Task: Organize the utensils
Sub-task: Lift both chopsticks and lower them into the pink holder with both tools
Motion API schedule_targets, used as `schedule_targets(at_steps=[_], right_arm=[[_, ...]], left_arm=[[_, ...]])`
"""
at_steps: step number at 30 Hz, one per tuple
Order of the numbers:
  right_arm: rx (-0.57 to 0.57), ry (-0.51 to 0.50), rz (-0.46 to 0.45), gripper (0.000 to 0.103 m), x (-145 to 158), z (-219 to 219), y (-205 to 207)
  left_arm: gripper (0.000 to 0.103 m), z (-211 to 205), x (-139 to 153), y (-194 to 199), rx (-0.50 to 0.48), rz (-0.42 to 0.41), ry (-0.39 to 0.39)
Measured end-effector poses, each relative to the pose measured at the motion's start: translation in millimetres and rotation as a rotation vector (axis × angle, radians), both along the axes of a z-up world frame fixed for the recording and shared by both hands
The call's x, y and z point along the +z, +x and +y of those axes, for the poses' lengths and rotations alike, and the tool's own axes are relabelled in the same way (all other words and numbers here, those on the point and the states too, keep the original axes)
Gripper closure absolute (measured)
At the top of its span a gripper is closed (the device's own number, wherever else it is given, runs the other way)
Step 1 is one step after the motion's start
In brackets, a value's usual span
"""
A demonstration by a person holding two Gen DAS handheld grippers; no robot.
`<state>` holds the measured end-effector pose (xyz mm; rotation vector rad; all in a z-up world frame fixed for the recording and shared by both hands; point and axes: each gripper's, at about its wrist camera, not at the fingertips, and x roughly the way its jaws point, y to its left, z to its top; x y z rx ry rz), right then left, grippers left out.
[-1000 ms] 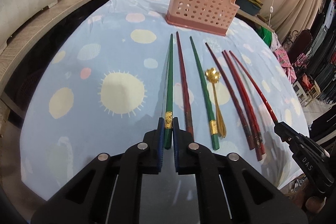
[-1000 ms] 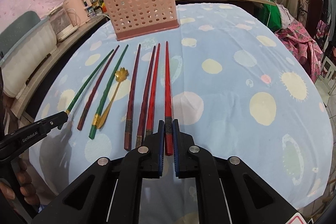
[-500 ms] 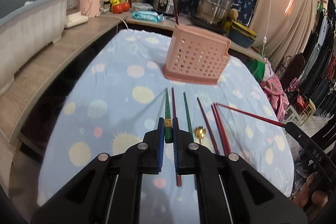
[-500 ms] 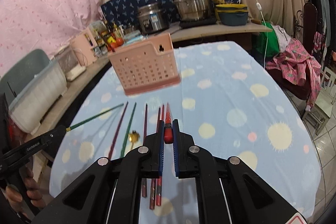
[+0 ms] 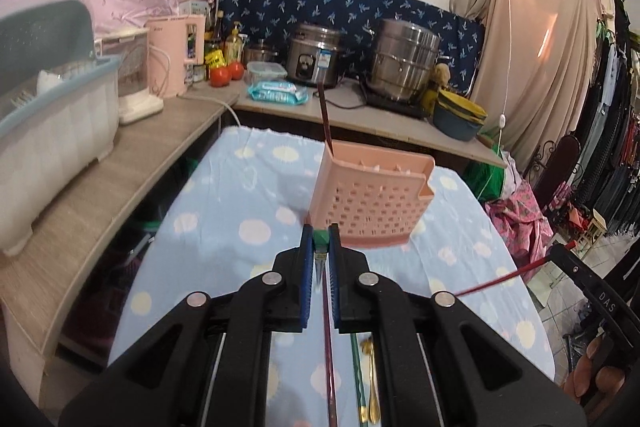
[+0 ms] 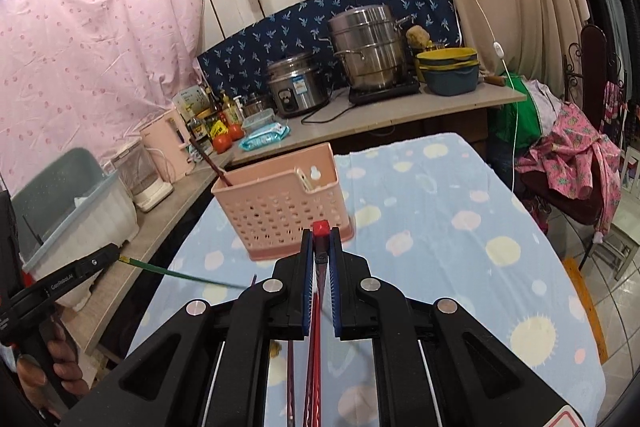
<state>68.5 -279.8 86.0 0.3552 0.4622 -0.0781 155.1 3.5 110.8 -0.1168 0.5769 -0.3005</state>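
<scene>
My left gripper (image 5: 321,247) is shut on the butt end of a green chopstick (image 5: 321,237), held in the air in front of the pink perforated basket (image 5: 372,203). My right gripper (image 6: 321,241) is shut on a red chopstick (image 6: 321,228), also lifted and facing the basket (image 6: 280,205). One dark red chopstick (image 5: 325,119) stands in the basket's left corner. Below on the tablecloth lie a dark red chopstick (image 5: 329,347), another green chopstick (image 5: 357,375), a gold spoon (image 5: 371,387) and more red chopsticks (image 6: 314,367). Each gripper shows in the other's view, with its chopstick pointing inward.
The table carries a light blue cloth (image 6: 440,227) with pale dots. Behind it runs a counter with a rice cooker (image 5: 312,61), a steel steamer pot (image 5: 404,61), a pink kettle (image 5: 172,59) and a dish rack (image 5: 52,115). Clothes and a chair (image 6: 568,163) crowd the right side.
Both grippers have risen off the table, each lifting its chopstick with it. The views have swung up from the row of utensils toward the basket and counter.
</scene>
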Motion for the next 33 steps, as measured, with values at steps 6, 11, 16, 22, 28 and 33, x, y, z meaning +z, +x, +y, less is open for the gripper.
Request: schedule_targets(at_steps=[6,11,16,22,28,33], right_arm=[[-0.002,0.012,-0.048,0.096,21.9,-12.8,21.7],[0.009,0.037,-0.124,0.096,52.9,-23.1,43.1],[0.019,0.062,-0.218,0.096,86.6,-29.0,66.2],[0.034,0.089,-0.283,0.096,112.6,-27.2,105.6],[0.042,0.089,-0.249,0.096,99.6,-23.4,147.8],[0.044,0.105,-0.167,0.096,70.6,-25.8,172.9]], left_arm=[[0.096,-5.8,31.8,23.4,-0.003,-0.058,-0.018],[0.096,-11.1,68.3,38.5,-0.024,-0.12,-0.061],[0.096,-16.8,112.3,53.1,-0.023,-0.225,-0.095],[0.096,-25.7,144.0,75.3,-0.004,-0.321,-0.133],[0.096,-38.7,125.9,110.3,0.008,-0.304,-0.116],[0.096,-42.2,92.8,133.3,0.008,-0.226,-0.096]])
